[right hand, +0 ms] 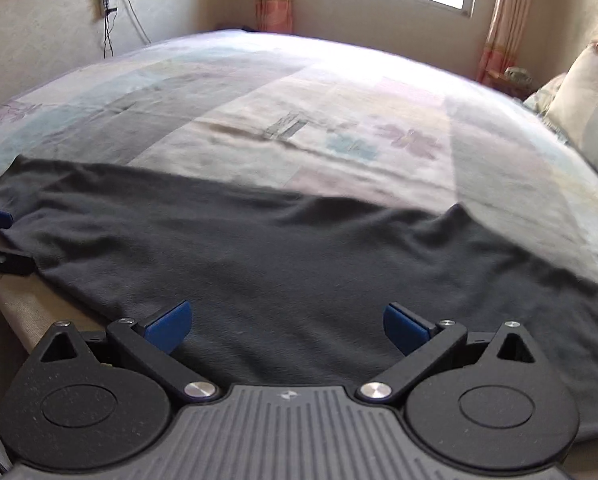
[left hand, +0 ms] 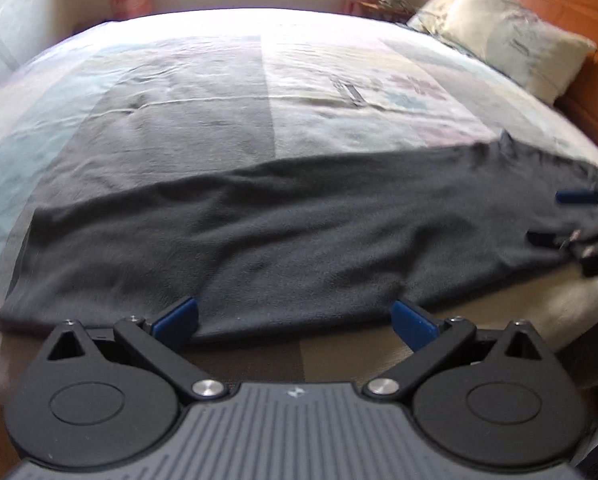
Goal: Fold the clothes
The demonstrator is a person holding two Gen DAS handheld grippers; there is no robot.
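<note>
One dark grey fleece garment (left hand: 259,232) lying flat w/ a few wrinkles along the bed's (left hand: 179,80) near edge. Two grippers, left (left hand: 295,320) & right (right hand: 287,322), both wide open, holding nothing, over its near hem.

Matt, fleecy dark cloth garment (left hand: 259,232) on a soft woven bedspread (left hand: 187,80) — headboard (left hand: 587,92) of glossy orange wood.

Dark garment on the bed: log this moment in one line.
dark garment: spread flat on bed | left gripper: open | right gripper: open
</note>
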